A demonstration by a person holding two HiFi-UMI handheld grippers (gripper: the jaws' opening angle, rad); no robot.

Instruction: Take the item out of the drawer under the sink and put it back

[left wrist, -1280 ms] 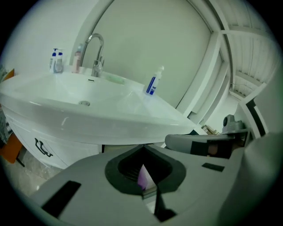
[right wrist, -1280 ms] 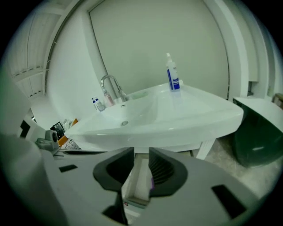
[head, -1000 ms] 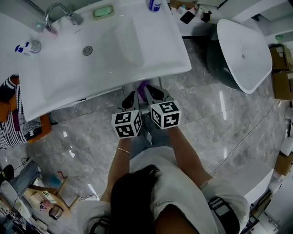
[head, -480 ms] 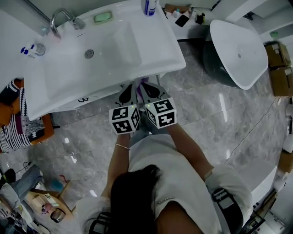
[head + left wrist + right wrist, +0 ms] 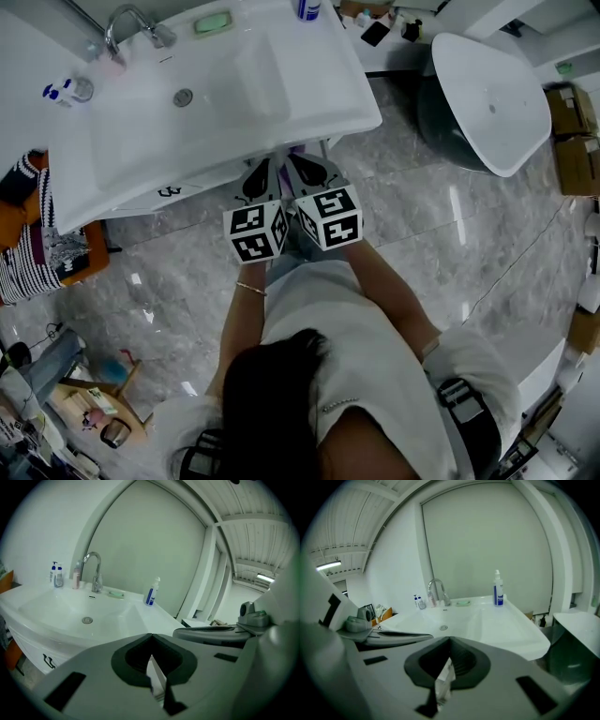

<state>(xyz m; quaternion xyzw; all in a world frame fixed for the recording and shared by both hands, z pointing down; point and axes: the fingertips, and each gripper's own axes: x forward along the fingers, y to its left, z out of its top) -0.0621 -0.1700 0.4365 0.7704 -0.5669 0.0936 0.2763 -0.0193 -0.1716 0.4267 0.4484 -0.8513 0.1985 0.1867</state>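
Observation:
I stand at a white sink [image 5: 361, 120] with both grippers held side by side, pointing at its front edge. The left gripper [image 5: 256, 176] [image 5: 151, 637] is shut, with only a thin slit below the tips. The right gripper [image 5: 307, 169] [image 5: 450, 641] is shut too, and I see nothing gripped in it. Below the basin runs the white drawer front [image 5: 202, 184] with a black handle [image 5: 169, 191] [image 5: 47, 660]. The drawer's inside and any item in it are hidden. A bit of purple [image 5: 297, 150] shows under the sink edge between the grippers.
A faucet [image 5: 129, 22], a green soap dish [image 5: 212, 22], small bottles [image 5: 64, 91] and a blue-and-white bottle [image 5: 151, 592] [image 5: 498, 590] stand on the sink. A white tub [image 5: 492, 98] sits to the right. Striped cloth [image 5: 23, 246] hangs at the left. The floor is grey marble tile.
Both grippers have moved a little toward the sink edge, still side by side. The view has shifted slightly.

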